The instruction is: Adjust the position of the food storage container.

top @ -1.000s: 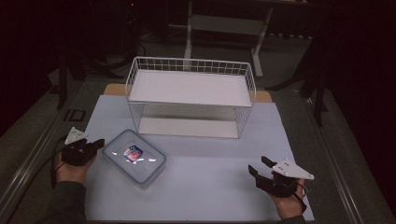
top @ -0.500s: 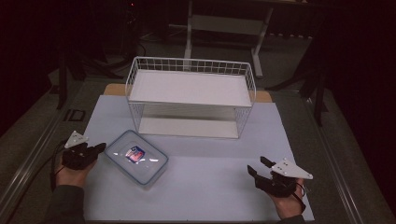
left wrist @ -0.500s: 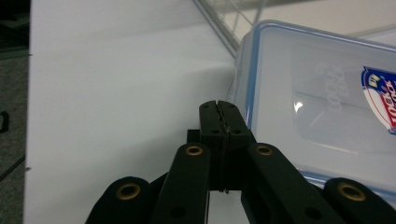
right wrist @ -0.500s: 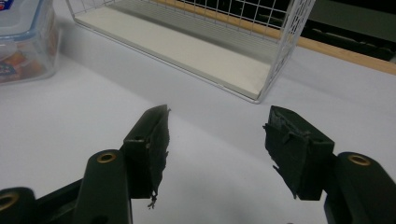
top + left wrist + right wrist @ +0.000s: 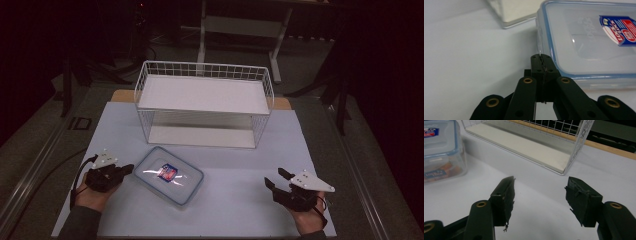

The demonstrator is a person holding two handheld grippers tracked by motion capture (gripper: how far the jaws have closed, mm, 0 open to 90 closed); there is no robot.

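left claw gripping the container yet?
No: in the left gripper view the left claw is shut with nothing between its jaws, its tip just beside the clear container's blue-rimmed lid edge.

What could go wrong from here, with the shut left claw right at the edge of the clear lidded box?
1. The left claw is shut, its tips at the rim of the clear box; it may shove the box across the white mat rather than grip it.
2. Pushed onward, the box could slide toward the wire rack.
3. The right claw stands open and apart from the box, so nothing braces the far side.
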